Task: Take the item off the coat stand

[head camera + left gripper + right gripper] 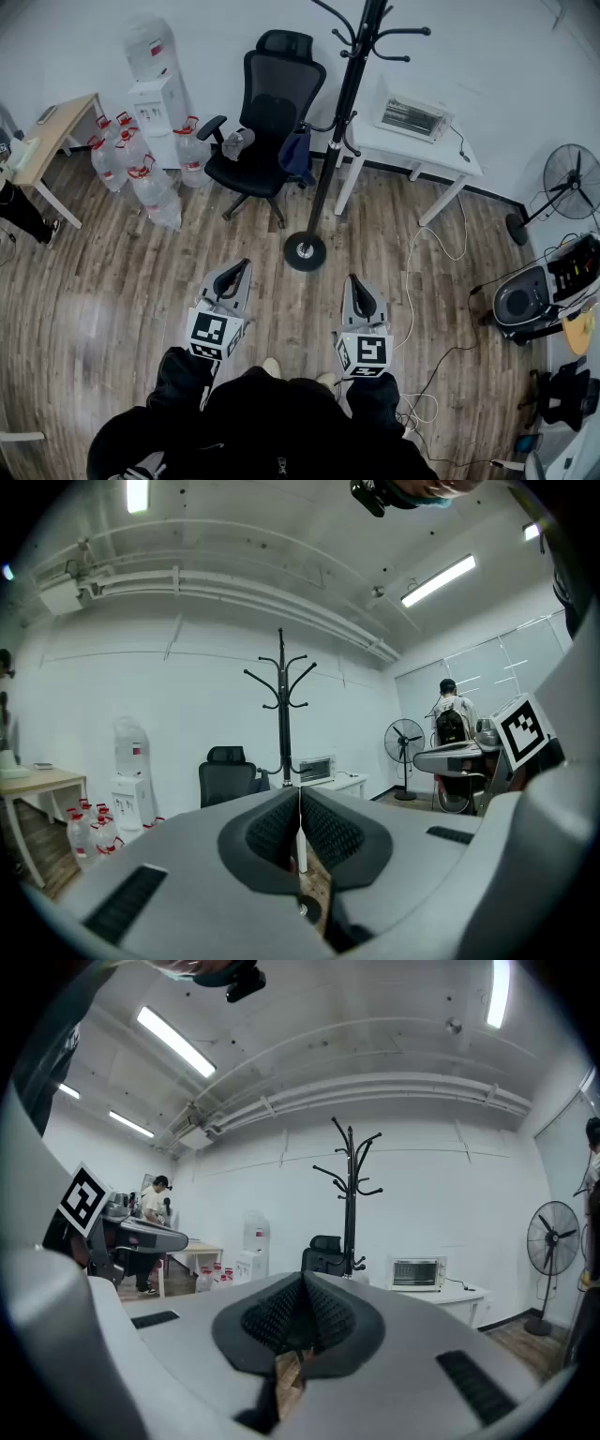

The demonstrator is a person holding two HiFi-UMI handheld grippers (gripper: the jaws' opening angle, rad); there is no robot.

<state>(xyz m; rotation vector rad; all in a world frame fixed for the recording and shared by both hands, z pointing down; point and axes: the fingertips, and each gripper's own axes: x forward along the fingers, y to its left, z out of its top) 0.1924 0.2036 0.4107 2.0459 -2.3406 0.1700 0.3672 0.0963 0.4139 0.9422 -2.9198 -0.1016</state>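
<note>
The coat stand [337, 122] stands between the office chair [267, 117] on its left and the table [441, 157] on its right, which bears an oven [411, 117], with water bottles [141, 169] left of the chair and a fan [570, 183] far right.

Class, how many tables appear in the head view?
2. A wooden table stands at the far left; a white table, bearing an oven, stands right of the coat stand. More may lie out of frame.

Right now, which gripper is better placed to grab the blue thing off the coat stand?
Probably the left gripper: the dark blue item hangs on the coat stand's left side, by the office chair; the right gripper would reach around the stand.
</note>
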